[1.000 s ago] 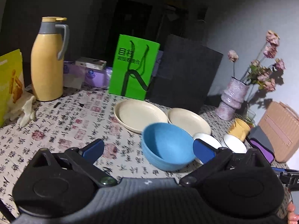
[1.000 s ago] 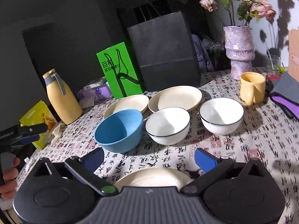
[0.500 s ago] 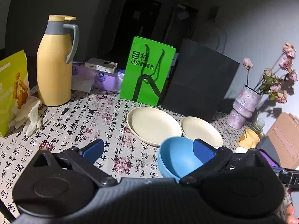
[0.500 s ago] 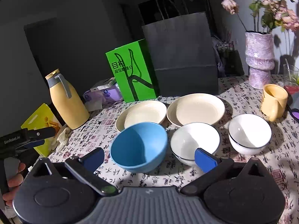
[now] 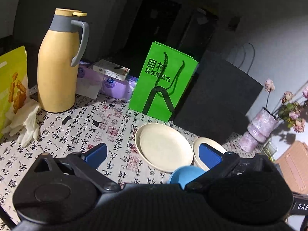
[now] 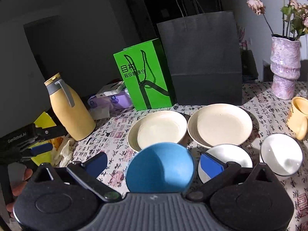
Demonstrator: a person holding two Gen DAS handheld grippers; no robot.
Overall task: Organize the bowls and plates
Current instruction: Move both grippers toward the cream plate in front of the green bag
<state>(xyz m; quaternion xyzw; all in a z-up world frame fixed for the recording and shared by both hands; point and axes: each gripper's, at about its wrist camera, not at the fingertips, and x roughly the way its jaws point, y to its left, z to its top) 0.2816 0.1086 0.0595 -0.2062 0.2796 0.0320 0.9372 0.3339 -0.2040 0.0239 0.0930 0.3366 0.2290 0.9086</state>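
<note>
Left gripper [image 5: 152, 155]: held above the patterned tablecloth [image 5: 80, 127], angled toward the table's back row; fingers spread wide with nothing between the blue pads [image 5: 96, 155].
Left gripper, seen from the right wrist view: at the far left edge, with part of the person's hand [image 6: 21, 184] on the handle below it.
Right gripper [image 6: 153, 163]: low over the near side of the table, pointing at the dishes; fingers parted wide, empty, blue pads [image 6: 209, 165] either side of the blue bowl's outline.
Blue bowl [image 6: 159, 171]: directly ahead of the right gripper between its fingers, matte blue, open side up and tilted toward the camera; whether a pad touches it cannot be told from this angle.
Cream plates: two, side by side behind the blue bowl; left plate [image 6: 157, 130] and right plate [image 6: 220, 124], both shallow, plain, lying flat.
White bowls: two with dark rims, to the right of the blue bowl; the nearer white bowl [image 6: 229, 158] is partly hidden by the right finger, the far white bowl [image 6: 281, 156] stands just beside it.
Surroundings: yellow mug [image 6: 298, 115] at the right edge; yellow thermos [image 5: 59, 71] at the left; green bag [image 5: 163, 82] and black bag [image 6: 202, 61] upright behind the plates; pink vase [image 6: 284, 67] with flowers at the back right.
</note>
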